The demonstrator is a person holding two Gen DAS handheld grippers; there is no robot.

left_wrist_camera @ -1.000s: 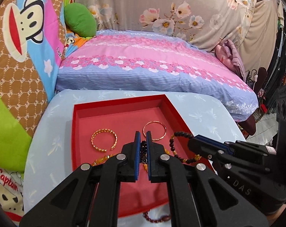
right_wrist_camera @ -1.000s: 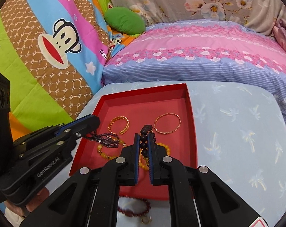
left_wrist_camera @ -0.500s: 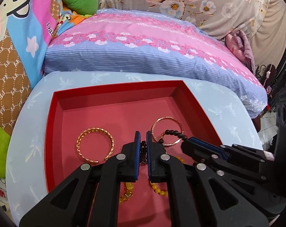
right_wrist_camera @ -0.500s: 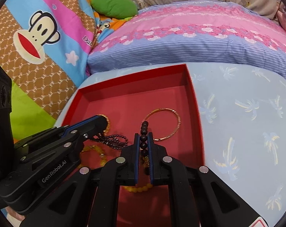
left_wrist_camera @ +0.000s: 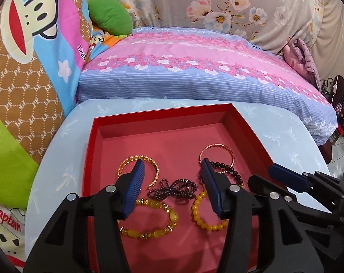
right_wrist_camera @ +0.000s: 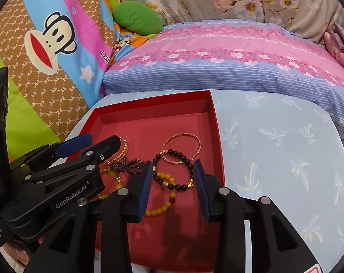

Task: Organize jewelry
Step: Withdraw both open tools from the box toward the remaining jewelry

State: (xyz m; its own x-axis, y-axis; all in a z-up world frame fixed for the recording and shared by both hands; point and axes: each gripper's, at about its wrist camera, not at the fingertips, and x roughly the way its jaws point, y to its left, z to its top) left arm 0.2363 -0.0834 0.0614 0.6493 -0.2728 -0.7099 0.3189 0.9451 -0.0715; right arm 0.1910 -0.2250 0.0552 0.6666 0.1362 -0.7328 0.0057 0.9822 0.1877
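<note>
A red tray (left_wrist_camera: 162, 116) (right_wrist_camera: 218, 136) sits on the light blue table. In it lie a gold cuff (left_wrist_camera: 154, 166), a thin gold bangle (left_wrist_camera: 232, 152) (right_wrist_camera: 194, 140), a small dark bead strand (left_wrist_camera: 174, 190) (right_wrist_camera: 126, 166), an amber bead bracelet (left_wrist_camera: 153, 231), a yellow bead bracelet (left_wrist_camera: 198, 213) (right_wrist_camera: 160, 209) and a black bead bracelet (left_wrist_camera: 228, 170) (right_wrist_camera: 183, 157). My left gripper (left_wrist_camera: 172, 186) is open above the dark strand. My right gripper (right_wrist_camera: 173, 186) is open above the black bead bracelet. Both are empty.
The table (right_wrist_camera: 281, 159) carries a palm print. A pink and blue striped pillow (left_wrist_camera: 206, 72) lies behind it. A monkey-print quilt (left_wrist_camera: 28, 45) and a green cushion (left_wrist_camera: 110, 16) are at the left. A dark bead shows at the near table edge (right_wrist_camera: 152, 270).
Both grippers opened. The left let go of the dark strand and the right let go of the black bead bracelet; both pieces now lie in the tray.
</note>
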